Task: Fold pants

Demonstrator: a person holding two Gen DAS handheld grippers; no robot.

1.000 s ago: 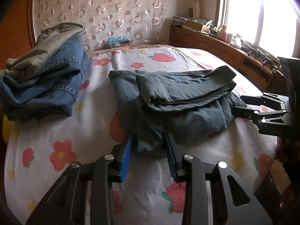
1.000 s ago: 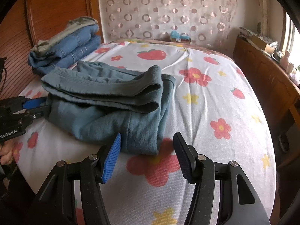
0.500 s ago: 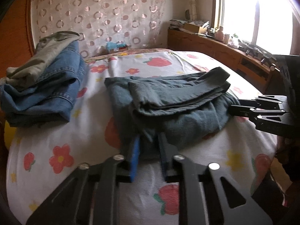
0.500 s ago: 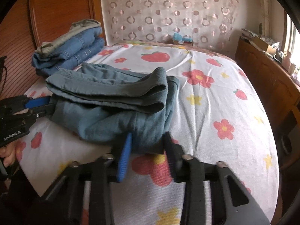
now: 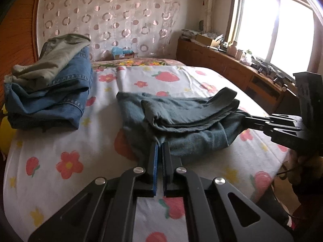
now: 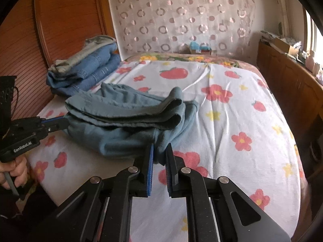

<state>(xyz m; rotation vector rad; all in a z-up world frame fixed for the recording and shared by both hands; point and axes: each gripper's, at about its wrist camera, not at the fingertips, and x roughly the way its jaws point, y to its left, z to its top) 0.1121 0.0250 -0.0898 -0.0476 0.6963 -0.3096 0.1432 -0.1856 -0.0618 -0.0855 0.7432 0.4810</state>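
The grey-blue pants [image 5: 181, 119] lie folded in layers on the flowered bed sheet [image 5: 60, 141]; they also show in the right wrist view [image 6: 125, 125]. My left gripper [image 5: 159, 145] is shut on the near left edge of the pants. My right gripper [image 6: 160, 149] is shut on the near right corner of the pants. Each gripper shows in the other's view, the right gripper [image 5: 250, 120] at the pants' right side and the left gripper [image 6: 64, 121] at their left side. The near edge is lifted slightly off the sheet.
A stack of folded blue jeans with an olive garment on top [image 5: 50, 92] sits at the bed's far left, by the wooden headboard [image 6: 60, 30]. A wooden cabinet [image 5: 232, 70] with clutter runs under the window on the right. A small box [image 5: 123, 53] stands beyond the bed.
Both grippers moved forward onto the near edge of the pants and closed from open to shut on the fabric. The near edge has risen a little.
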